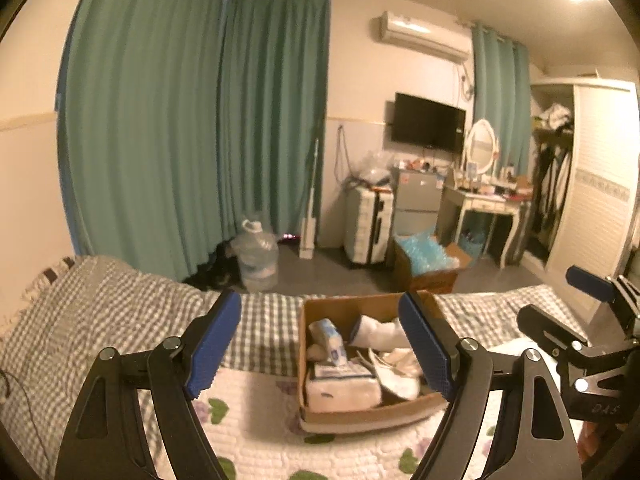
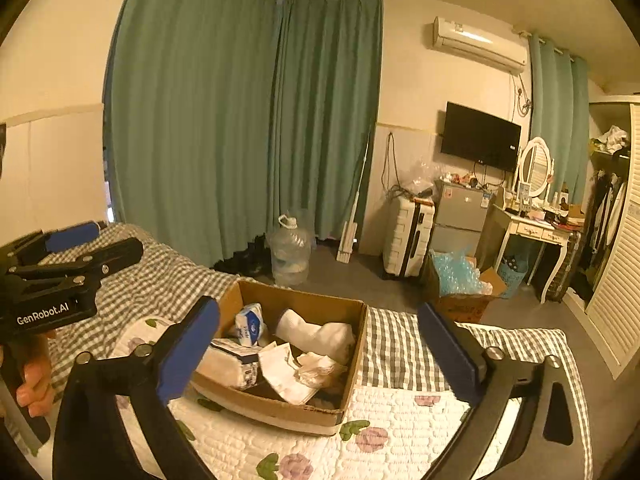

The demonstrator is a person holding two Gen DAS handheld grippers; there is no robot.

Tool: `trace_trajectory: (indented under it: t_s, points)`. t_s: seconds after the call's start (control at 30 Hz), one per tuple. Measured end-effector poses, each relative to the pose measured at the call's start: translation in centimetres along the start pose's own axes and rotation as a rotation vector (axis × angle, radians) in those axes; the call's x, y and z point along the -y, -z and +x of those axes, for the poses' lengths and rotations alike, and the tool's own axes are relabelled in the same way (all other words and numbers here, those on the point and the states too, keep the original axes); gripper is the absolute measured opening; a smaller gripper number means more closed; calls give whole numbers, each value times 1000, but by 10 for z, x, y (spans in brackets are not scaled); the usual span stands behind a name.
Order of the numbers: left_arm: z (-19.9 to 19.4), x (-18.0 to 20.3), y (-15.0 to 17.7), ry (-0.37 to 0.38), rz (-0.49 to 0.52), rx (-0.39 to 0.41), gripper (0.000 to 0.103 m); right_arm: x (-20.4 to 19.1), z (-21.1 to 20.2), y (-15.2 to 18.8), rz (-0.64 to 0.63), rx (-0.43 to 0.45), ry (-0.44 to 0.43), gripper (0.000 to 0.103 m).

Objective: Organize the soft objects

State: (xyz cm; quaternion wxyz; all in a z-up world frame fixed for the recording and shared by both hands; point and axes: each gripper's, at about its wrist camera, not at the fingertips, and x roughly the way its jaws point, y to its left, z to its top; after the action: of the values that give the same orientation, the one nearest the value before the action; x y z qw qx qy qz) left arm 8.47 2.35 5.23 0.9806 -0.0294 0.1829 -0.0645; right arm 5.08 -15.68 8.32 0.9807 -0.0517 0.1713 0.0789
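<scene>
Trouble we're eyeing: both the left hand-held gripper (image 1: 320,344) and right hand-held gripper (image 2: 318,350) are hanging wide, empty, risking snagging the brown cardboard box (image 2: 276,410) rim and tipping it off the bed (image 2: 400,412).

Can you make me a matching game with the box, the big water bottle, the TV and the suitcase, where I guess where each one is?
Things:
1. cardboard box
2. water bottle
3. TV
4. suitcase

Places:
A. up on the wall
B. on the bed, with soft things inside
C. on the floor by the green curtains
D. standing on the floor next to the small grey fridge

Pairs: 1-B, 2-C, 3-A, 4-D
</scene>
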Motion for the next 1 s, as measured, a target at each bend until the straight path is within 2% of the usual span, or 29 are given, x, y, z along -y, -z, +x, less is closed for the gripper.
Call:
trace_trajectory:
  t_s: [0.2,0.33,0.53,0.7,1.0]
  points:
    - [-14,-3,14,-8,-7,-5,82,-10,-23,16,-21,35,-4,103]
    - [-18,-2,27,-18,-2,-48,82,-16,-36,33,-30,49,11,103]
    - [-23,0,51,-30,0,-56,82,-12,-37,55,33,10,2,103]
    - [-23,3,63,-35,34,-52,82,-9,-31,66,34,-20,9,103]
    - [-20,6,68,-35,42,-58,82,-10,-25,71,21,-35,-2,103]
